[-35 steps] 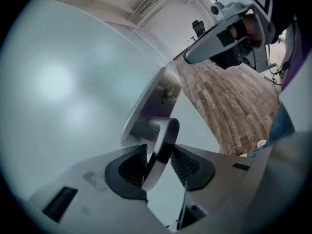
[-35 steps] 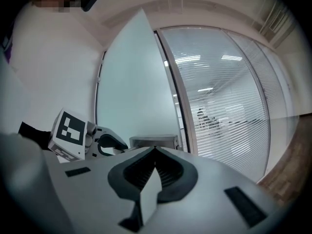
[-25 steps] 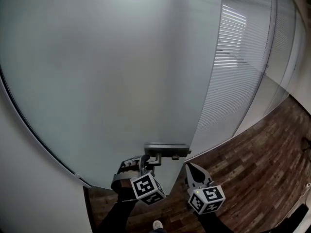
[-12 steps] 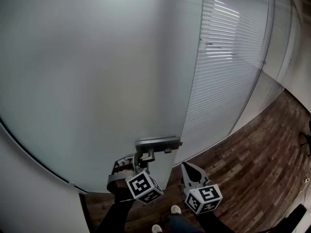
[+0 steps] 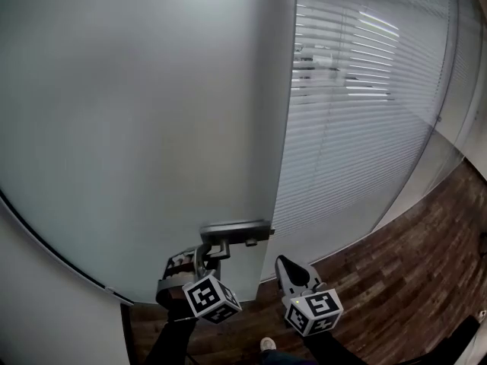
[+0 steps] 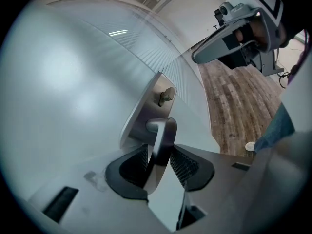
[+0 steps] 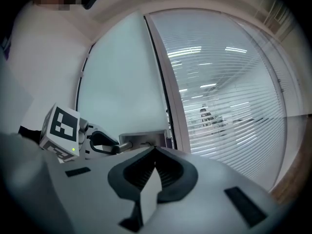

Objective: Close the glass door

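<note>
Head view is looking steeply down at a frosted glass door, which is filling the frame from 9 o'clock to past the centre. Its free vertical edge is running from 12 o'clock down to about 6 o'clock. On the door's 3 o'clock side a glass partition with horizontal blinds is standing, and wooden floor is showing at 4 o'clock. Whether the door's edge is meeting its frame cannot be told.

At 6 o'clock, low on the door near its free edge, a metal handle plate is sitting with a lever handle coming off it. The left gripper, at 7 o'clock, is reaching up to that lever. Left gripper view is showing its jaws partly apart with the lever standing between them. Both ribbed pads are pressing on the lever's sides, so the gripper is clamping it. A small thumb turn is sticking out of the plate at 12 o'clock from the lever.

The right gripper is hanging at 5 o'clock, just beside the door's edge and apart from the plate. Right gripper view is showing its jaws closed tip to tip with nothing between them, pointing toward the door's edge.
</note>
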